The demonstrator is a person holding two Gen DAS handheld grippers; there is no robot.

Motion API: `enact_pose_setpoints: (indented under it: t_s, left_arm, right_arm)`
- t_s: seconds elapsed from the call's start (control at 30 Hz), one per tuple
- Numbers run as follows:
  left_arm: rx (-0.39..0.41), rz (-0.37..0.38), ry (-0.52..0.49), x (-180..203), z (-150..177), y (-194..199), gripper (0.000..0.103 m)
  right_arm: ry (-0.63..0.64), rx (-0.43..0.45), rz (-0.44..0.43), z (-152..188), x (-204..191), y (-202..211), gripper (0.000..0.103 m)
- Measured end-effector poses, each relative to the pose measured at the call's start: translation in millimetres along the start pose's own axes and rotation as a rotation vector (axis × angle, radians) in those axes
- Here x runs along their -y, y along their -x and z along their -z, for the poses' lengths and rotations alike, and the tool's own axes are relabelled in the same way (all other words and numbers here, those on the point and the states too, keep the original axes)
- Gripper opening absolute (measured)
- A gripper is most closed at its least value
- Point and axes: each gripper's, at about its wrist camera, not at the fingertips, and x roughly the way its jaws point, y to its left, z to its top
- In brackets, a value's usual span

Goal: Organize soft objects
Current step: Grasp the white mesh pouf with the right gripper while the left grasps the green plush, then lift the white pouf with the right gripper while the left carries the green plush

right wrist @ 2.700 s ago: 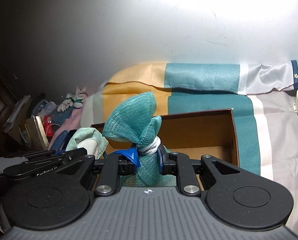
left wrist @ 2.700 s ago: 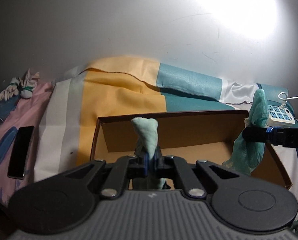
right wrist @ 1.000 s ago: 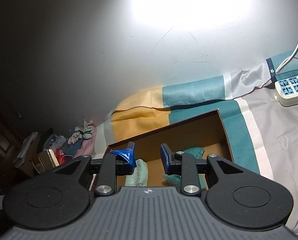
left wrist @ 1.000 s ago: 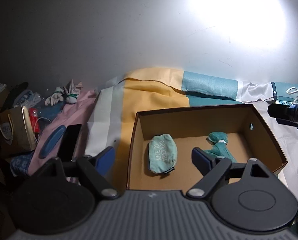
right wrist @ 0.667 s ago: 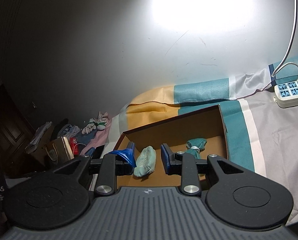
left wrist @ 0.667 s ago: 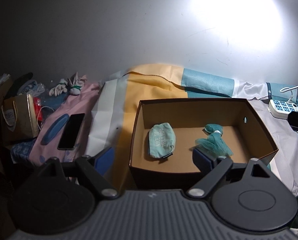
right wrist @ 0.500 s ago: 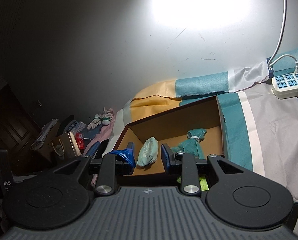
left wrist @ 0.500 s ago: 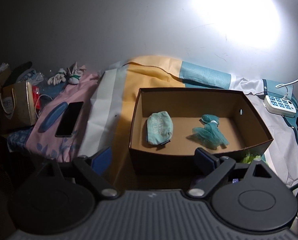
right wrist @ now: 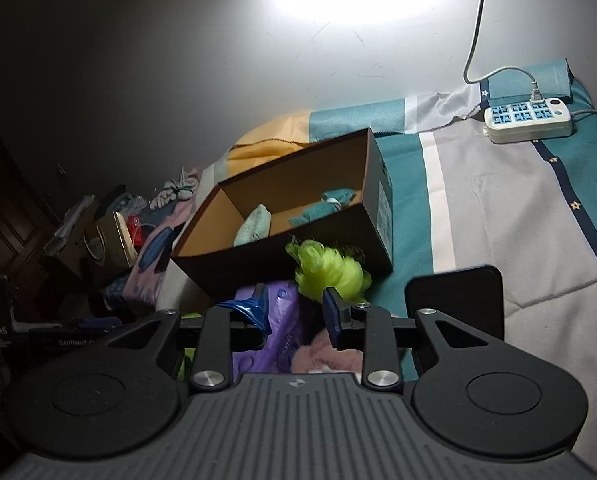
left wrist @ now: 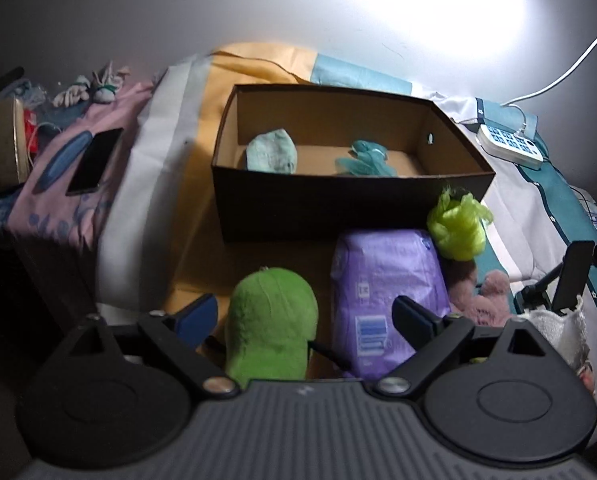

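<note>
A brown cardboard box (left wrist: pixel 338 196) (right wrist: pixel 350 236) stands on the bed with a pale mint pouch (left wrist: pixel 272 156) (right wrist: pixel 254 226) and a teal mesh puff (left wrist: pixel 362 162) (right wrist: pixel 324 206) inside. In front of it lie a green plush (left wrist: pixel 270 328), a purple soft pack (left wrist: pixel 386 292) (right wrist: pixel 274 320), a lime mesh puff (left wrist: pixel 456 226) (right wrist: pixel 330 270) and a pink plush (left wrist: pixel 482 294) (right wrist: pixel 326 354). My left gripper (left wrist: pixel 304 318) is open and empty, above the green plush and purple pack. My right gripper (right wrist: pixel 294 310) is open and empty, just before the lime puff.
A white power strip (left wrist: pixel 510 146) (right wrist: pixel 528 118) with its cable lies at the back right. A black phone (left wrist: pixel 94 160) rests on the pink cloth at the left. A gold paper bag (right wrist: pixel 110 240) and clutter stand at the far left. A dark phone stand (right wrist: pixel 454 300) stands right of my right gripper.
Both grippers let go of the pouch and teal puff into the box, opened, then pulled back and down. The soft items in front of the box have come into view.
</note>
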Motion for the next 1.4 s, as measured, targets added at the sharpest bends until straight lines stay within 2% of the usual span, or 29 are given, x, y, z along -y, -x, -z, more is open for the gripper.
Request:
enact_pose_setpoints:
  t_s: [0.13, 0.27, 0.47, 0.57, 0.73, 0.93, 1.1, 1.3, 1.4]
  left_arm:
    - [-0.035, 0.014, 0.048, -6.3, 9.2, -5.0, 0.095]
    - [-0.057, -0.049, 0.055, -14.6, 14.6, -15.8, 0.095]
    - [-0.078, -0.032, 0.051, -22.2, 19.5, -33.5, 0.095]
    - [-0.107, -0.05, 0.03, -24.2, 21.5, -47.7, 0.095]
    - [-0.154, -0.019, 0.033, -31.4, 29.6, -68.5, 0.095]
    - [-0.216, -0.06, -0.001, -38.0, 41.0, -87.5, 0.095]
    - [-0.209, -0.067, -0.008, -42.8, 41.3, -91.1, 0.093]
    - [-0.177, -0.08, -0.107, -29.7, 38.9, -92.2, 0.09]
    - [-0.186, -0.072, -0.12, -26.9, 36.8, -95.7, 0.083]
  right_arm:
    - [0.011, -0.064, 0.029, 20.3, 6.5, 4.4, 0.012]
    - [0.022, -0.118, 0.032, 37.4, 9.1, 5.7, 0.013]
    - [0.059, -0.18, 0.072, 54.8, 5.1, -6.3, 0.014]
    - [0.079, -0.196, 0.114, 59.9, 5.5, -13.7, 0.015]
    - [0.046, -0.221, 0.128, 65.6, 13.3, -23.7, 0.016]
    - [0.01, -0.224, 0.145, 65.6, 16.5, -38.5, 0.018]
    - [-0.02, -0.224, 0.171, 63.8, 22.0, -49.1, 0.024]
    - [-0.049, -0.26, 0.175, 59.2, 26.3, -63.1, 0.035]
    - [-0.101, -0.282, 0.162, 56.8, 31.1, -70.8, 0.042]
